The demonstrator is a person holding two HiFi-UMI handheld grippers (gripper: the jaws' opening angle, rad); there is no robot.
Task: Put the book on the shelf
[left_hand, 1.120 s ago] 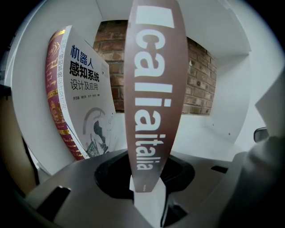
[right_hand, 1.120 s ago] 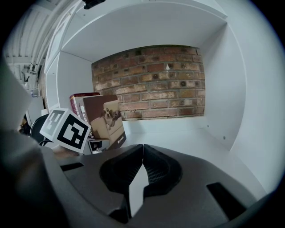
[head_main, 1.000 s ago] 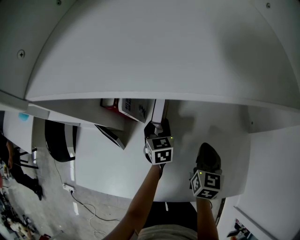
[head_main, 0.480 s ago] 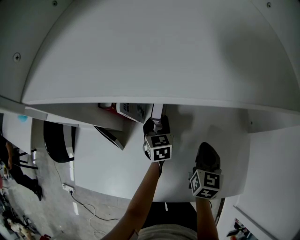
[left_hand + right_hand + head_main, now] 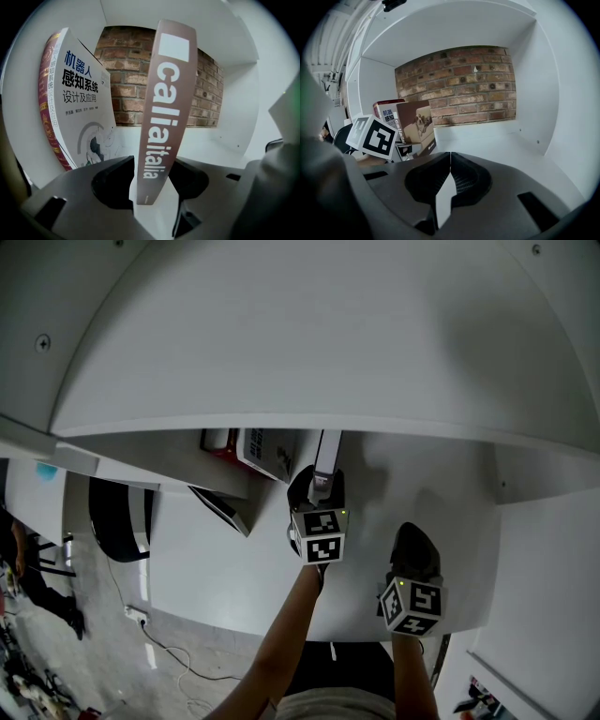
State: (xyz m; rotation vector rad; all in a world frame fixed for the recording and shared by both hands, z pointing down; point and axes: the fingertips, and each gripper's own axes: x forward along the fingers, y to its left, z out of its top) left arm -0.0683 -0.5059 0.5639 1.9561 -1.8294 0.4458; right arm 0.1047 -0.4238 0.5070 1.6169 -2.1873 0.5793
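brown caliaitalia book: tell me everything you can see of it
Thin brown book, white "caliaitalia" up its spine under a white square; the right gripper view shows a dog on a sofa on its cover. Stands on the white shelf, spine outward, tilted, right of a white book; contact with it unclear. Its lower spine is between the left tool's jaws, which have just been opening and stand clear of it.

Brown-spined white-lettered book [image 5: 164, 117], red-brick back wall [image 5: 126, 70], white shelf [image 5: 234, 108].
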